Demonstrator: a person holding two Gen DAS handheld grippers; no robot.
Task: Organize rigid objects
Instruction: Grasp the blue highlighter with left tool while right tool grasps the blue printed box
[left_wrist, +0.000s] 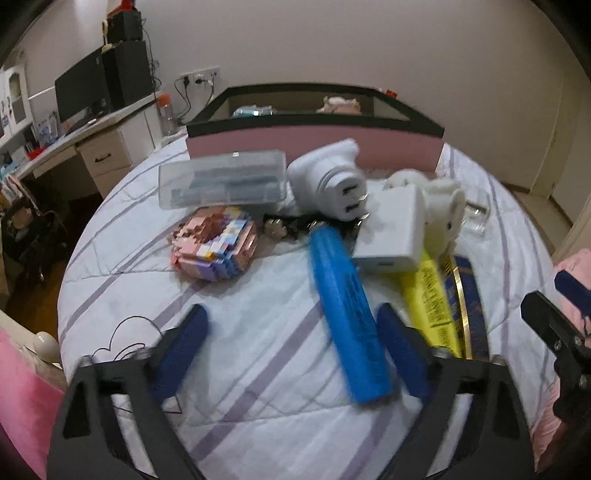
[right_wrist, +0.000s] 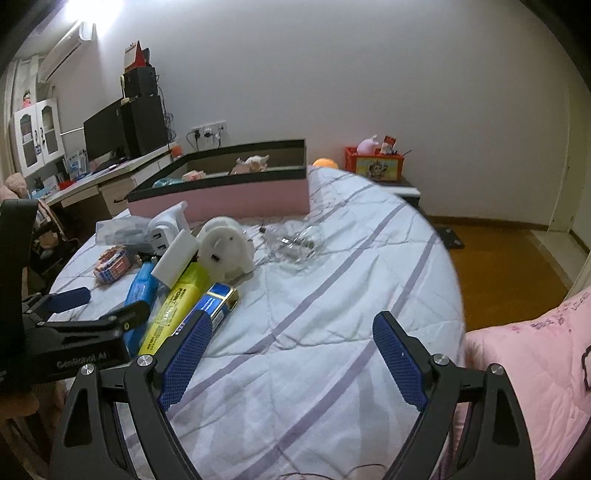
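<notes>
My left gripper (left_wrist: 295, 347) hangs open low over the striped quilt (left_wrist: 258, 369). A blue tube (left_wrist: 347, 314) lies between its fingers, close beside the right finger (left_wrist: 402, 354) and far from the left one. Beyond it sit a yellow pack (left_wrist: 432, 299), a dark blue and gold box (left_wrist: 469, 295), a white charger block (left_wrist: 391, 229), a white instant camera (left_wrist: 328, 177), a clear plastic case (left_wrist: 221, 181) and a pink brick model (left_wrist: 214, 243). My right gripper (right_wrist: 295, 354) is open over bare quilt, to the right of the pile, with nothing between its fingers.
A pink storage box with a black rim (right_wrist: 221, 199) stands behind the pile, with a few items inside. A clear glass object (right_wrist: 299, 243) lies right of a white round toy (right_wrist: 229, 251). Desk and monitor (right_wrist: 103, 136) at the left, pink blanket (right_wrist: 535, 369) at the right.
</notes>
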